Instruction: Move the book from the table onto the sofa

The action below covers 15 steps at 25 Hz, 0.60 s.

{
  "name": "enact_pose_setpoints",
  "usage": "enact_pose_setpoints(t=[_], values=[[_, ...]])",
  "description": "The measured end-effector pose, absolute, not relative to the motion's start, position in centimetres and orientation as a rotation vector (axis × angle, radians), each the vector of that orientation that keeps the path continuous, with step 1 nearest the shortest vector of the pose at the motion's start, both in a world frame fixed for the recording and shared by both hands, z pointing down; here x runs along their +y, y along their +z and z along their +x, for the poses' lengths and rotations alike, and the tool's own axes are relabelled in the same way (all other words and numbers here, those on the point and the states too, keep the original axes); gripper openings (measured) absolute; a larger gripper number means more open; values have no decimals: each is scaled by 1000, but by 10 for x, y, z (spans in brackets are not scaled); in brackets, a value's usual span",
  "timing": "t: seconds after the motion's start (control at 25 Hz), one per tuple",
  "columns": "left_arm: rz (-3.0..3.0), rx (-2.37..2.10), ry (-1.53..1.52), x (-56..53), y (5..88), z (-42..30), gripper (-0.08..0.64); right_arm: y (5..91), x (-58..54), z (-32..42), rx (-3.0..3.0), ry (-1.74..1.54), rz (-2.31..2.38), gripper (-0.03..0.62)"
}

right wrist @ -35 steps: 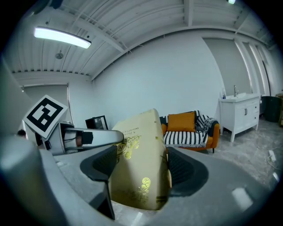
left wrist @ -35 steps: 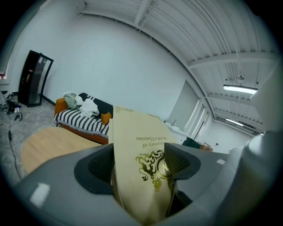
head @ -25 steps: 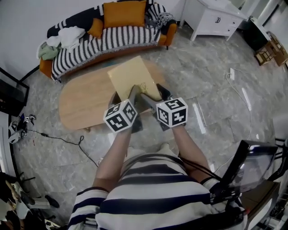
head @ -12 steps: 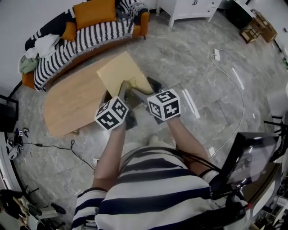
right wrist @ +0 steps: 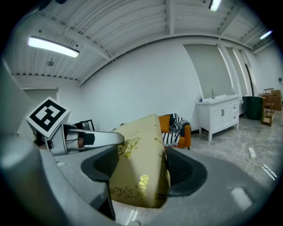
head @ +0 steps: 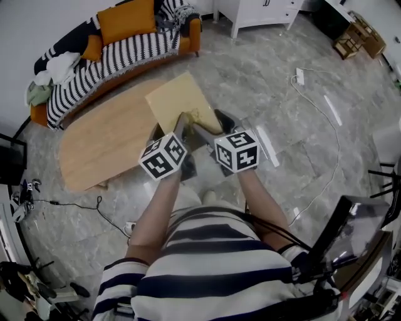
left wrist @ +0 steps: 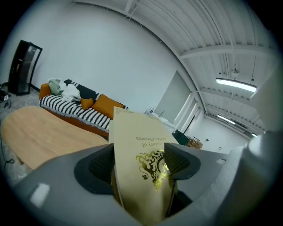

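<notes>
Book [head: 180, 100] lifted over the tabletop's [head: 100, 144] right end

We hold its near edge with the left tongs [left wrist: 138, 163] and right tongs [right wrist: 141, 167] clamped side by side, probably to steady it; the sofa [head: 119, 53] lies far left.

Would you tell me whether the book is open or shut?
Shut: the book shows a single flat cover, with no pages spread.

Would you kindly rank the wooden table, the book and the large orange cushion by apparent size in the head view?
1. wooden table
2. book and large orange cushion look alike; the book is nearer the camera, so unranked.
</notes>
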<state>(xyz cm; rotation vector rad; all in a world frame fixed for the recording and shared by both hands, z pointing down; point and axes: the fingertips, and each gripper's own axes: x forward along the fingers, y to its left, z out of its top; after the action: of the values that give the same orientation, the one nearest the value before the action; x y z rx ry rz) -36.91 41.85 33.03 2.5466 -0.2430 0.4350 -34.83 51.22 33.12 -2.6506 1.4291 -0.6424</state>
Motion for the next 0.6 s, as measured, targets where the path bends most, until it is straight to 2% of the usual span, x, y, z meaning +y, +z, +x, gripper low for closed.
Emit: enact_pose_setpoints(t=[0.6], values=[[2592, -115, 488, 465, 327, -325, 347, 331, 561, -314, 1267, -623, -2670, 339]])
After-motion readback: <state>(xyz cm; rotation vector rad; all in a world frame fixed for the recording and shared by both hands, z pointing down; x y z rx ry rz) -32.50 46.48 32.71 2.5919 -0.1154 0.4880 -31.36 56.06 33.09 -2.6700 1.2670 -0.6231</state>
